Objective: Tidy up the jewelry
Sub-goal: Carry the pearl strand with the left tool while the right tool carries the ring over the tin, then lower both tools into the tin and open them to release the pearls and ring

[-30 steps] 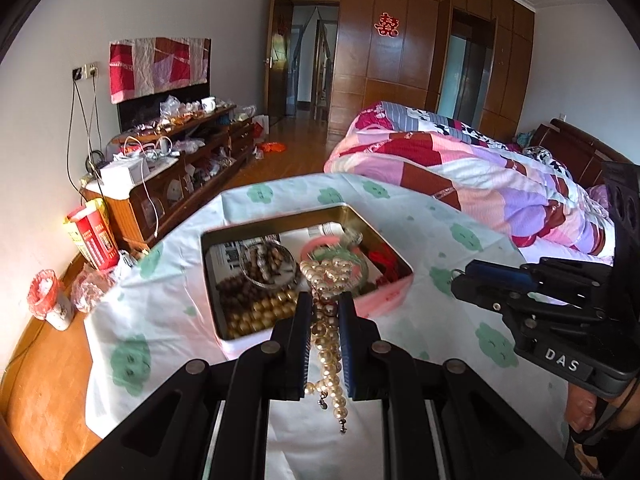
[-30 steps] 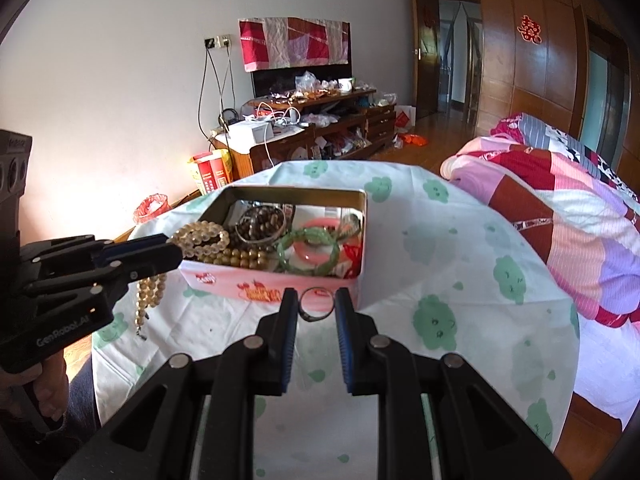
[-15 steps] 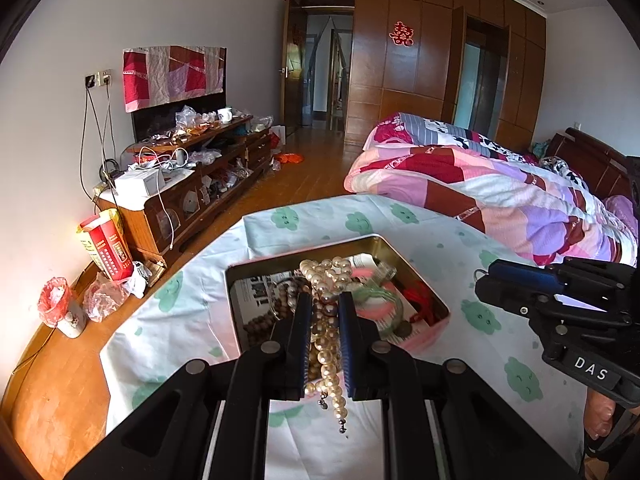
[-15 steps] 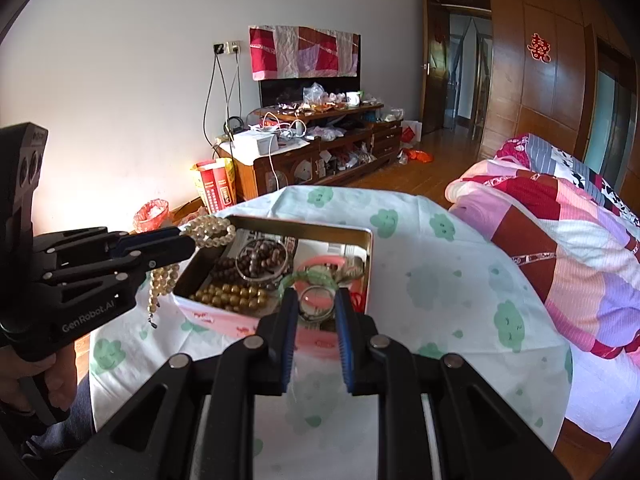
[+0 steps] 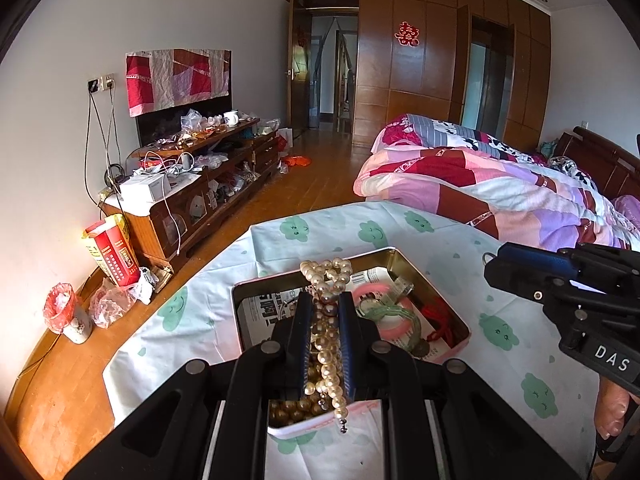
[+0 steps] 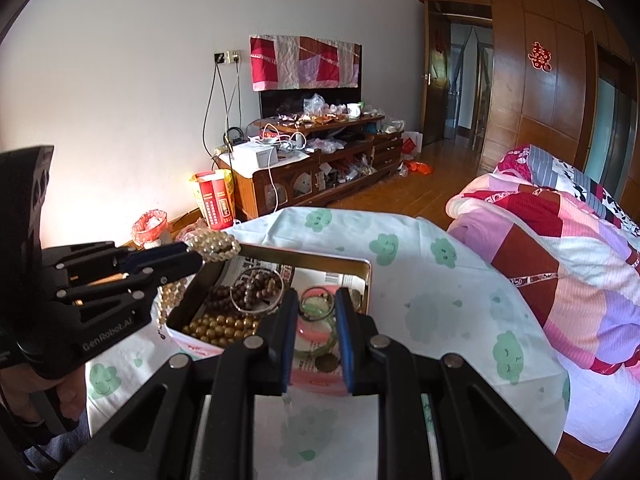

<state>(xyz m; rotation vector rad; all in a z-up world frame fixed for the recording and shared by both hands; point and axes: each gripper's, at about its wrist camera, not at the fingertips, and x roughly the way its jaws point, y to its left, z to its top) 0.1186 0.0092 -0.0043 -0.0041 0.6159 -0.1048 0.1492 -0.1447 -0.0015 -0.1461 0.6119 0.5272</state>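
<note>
The left tool (image 5: 324, 312) is clamped on a pearl string (image 5: 326, 344), bunched between its pads with the loose end hanging over the tin (image 5: 404, 258), likely so it can be lowered inside. The right tool (image 6: 316, 308) pinches a thin ring (image 6: 316, 304) across its width, poised over the tin's near edge. The tin sits on the worktop (image 6: 440, 288), already holding bead bracelets (image 6: 256, 286) and bangles.

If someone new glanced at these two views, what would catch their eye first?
Probably the pearl necklace, bunched and dangling from the left gripper above the open tin of beads and bangles on the cloud-print tablecloth. Next, the patchwork quilt on the bed to the right.
</note>
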